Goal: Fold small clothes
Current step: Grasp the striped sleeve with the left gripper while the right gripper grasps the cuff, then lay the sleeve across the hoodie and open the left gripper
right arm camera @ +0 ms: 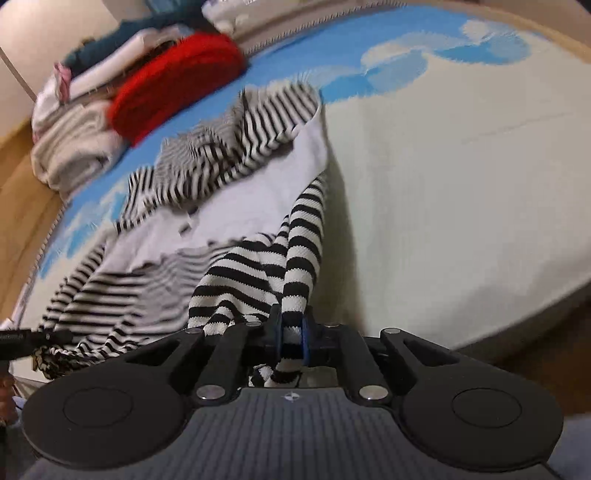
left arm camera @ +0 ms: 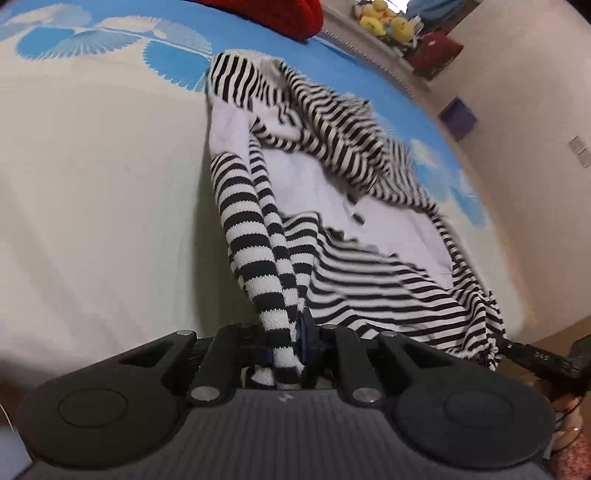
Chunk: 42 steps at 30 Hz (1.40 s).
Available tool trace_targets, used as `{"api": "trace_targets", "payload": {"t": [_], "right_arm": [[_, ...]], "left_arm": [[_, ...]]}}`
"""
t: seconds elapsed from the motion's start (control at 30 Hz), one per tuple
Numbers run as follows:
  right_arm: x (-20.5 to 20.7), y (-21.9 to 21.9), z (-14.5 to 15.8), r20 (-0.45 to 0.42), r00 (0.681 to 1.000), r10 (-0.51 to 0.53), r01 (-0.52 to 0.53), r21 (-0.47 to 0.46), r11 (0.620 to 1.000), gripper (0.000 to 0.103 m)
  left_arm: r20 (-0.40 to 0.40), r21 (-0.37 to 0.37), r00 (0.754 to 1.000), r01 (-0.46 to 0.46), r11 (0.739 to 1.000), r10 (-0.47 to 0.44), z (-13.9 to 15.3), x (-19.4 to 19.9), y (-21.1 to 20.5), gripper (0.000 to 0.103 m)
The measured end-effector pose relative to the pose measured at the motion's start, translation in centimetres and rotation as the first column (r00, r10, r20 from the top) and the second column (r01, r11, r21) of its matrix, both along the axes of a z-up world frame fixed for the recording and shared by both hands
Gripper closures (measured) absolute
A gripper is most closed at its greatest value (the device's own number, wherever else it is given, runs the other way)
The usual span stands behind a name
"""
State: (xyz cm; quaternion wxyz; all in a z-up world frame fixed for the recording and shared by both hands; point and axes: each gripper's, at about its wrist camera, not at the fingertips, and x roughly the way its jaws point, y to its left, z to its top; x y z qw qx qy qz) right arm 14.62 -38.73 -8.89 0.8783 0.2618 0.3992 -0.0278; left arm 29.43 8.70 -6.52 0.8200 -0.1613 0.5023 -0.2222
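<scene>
A small black-and-white striped garment with a white lining lies rumpled on a cream and blue mat. My left gripper is shut on one striped edge and holds it lifted off the mat. My right gripper is shut on another striped edge of the same garment, also lifted. The right gripper shows at the right edge of the left wrist view, and the left gripper at the left edge of the right wrist view, each pinching the hem.
A red knitted item and a pile of folded light clothes lie at the mat's far end. Yellow plush toys sit on a ledge by the wall. Wooden floor borders the mat.
</scene>
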Motion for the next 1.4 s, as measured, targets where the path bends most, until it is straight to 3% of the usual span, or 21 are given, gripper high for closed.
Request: {"api": "trace_targets", "payload": {"t": [0.17, 0.3, 0.43, 0.5, 0.6, 0.63, 0.7, 0.73, 0.77, 0.8, 0.83, 0.93, 1.0, 1.13, 1.23, 1.33, 1.4], "right_arm": [[-6.2, -0.9, 3.5, 0.013, 0.999, -0.031, 0.03, 0.115, 0.993, 0.094], [-7.5, -0.6, 5.8, 0.023, 0.999, -0.042, 0.039, 0.131, 0.991, 0.094], [-2.5, -1.2, 9.1, 0.09, 0.995, -0.04, 0.029, 0.123, 0.992, 0.094], [2.7, -1.7, 11.0, 0.112, 0.992, -0.051, 0.038, 0.114, 0.993, 0.094], [12.6, -2.5, 12.8, 0.143, 0.986, -0.083, 0.073, 0.077, 0.994, 0.094], [15.8, -2.6, 13.1, 0.146, 0.984, -0.099, 0.091, 0.06, 0.994, 0.094], [23.5, -3.4, 12.8, 0.139, 0.973, -0.187, 0.182, 0.042, 0.982, 0.091], [26.4, -4.0, 12.1, 0.126, 0.966, -0.225, 0.22, 0.053, 0.974, 0.08], [29.3, -4.6, 11.1, 0.103, 0.956, -0.276, 0.271, 0.061, 0.961, 0.062], [30.9, -5.1, 10.2, 0.083, 0.942, -0.327, 0.322, 0.064, 0.945, 0.051], [31.8, -5.4, 9.4, 0.069, 0.929, -0.364, 0.36, 0.066, 0.931, 0.04], [30.7, -5.4, 7.2, 0.1, 0.937, -0.334, 0.323, 0.113, 0.94, 0.034], [28.3, -5.1, 5.7, 0.119, 0.95, -0.289, 0.279, 0.098, 0.955, 0.032], [24.7, -3.8, 3.1, 0.126, 0.949, -0.291, 0.295, -0.013, 0.956, 0.032], [23.6, -3.4, 3.2, 0.1, 0.97, -0.224, 0.234, -0.114, 0.965, 0.032], [21.2, -2.9, 3.3, 0.121, 0.971, -0.208, 0.228, -0.188, 0.955, 0.032], [19.9, -2.6, 2.6, 0.109, 0.975, -0.195, 0.215, -0.217, 0.952, 0.032]], "left_arm": [[-0.029, -0.089, 1.0, -0.006, 0.996, 0.003, 2.0, -6.1, 2.0, 0.09], [-0.042, -0.109, 0.999, -0.032, 0.994, 0.027, 4.1, -5.9, 2.6, 0.089], [0.016, -0.098, 0.999, -0.028, 0.995, 0.03, 7.7, 0.3, 1.9, 0.089], [0.062, -0.071, 0.997, -0.032, 0.997, 0.037, 9.7, 4.9, 0.7, 0.089], [0.096, -0.061, 0.993, -0.056, 0.997, 0.061, 11.5, 14.8, -1.0, 0.086], [0.114, -0.029, 0.991, -0.073, 0.997, 0.076, 11.8, 18.8, -1.9, 0.079], [0.073, -0.012, 0.977, -0.199, 0.98, 0.199, 11.5, 25.5, -2.5, 0.059], [0.055, -0.014, 0.97, -0.236, 0.972, 0.236, 11.1, 28.3, -2.6, 0.039], [0.03, -0.004, 0.959, -0.282, 0.959, 0.282, 10.5, 30.7, -2.7, 0.017], [0.044, 0.012, 0.944, -0.329, 0.944, 0.328, 10.3, 31.7, -2.6, 0.011], [0.082, 0.026, 0.931, -0.358, 0.933, 0.355, 10.3, 32.0, -2.5, 0.001], [0.168, 0.052, 0.936, -0.32, 0.946, 0.308, 9.5, 31.3, -2.0, 0.0], [0.158, 0.097, 0.946, -0.301, 0.949, 0.284, 7.9, 29.7, -1.6, 0.0], [0.103, 0.222, 0.953, -0.301, 0.928, 0.284, 4.5, 24.4, -1.2, 0.0], [0.083, 0.226, 0.957, -0.288, 0.93, 0.277, 1.7, 19.7, -0.9, 0.0], [0.041, 0.248, 0.97, -0.24, 0.939, 0.238, 0.1, 17.6, -0.8, 0.0], [0.059, 0.286, 0.978, -0.209, 0.935, 0.2, -0.7, 16.6, -1.2, 0.0]]}}
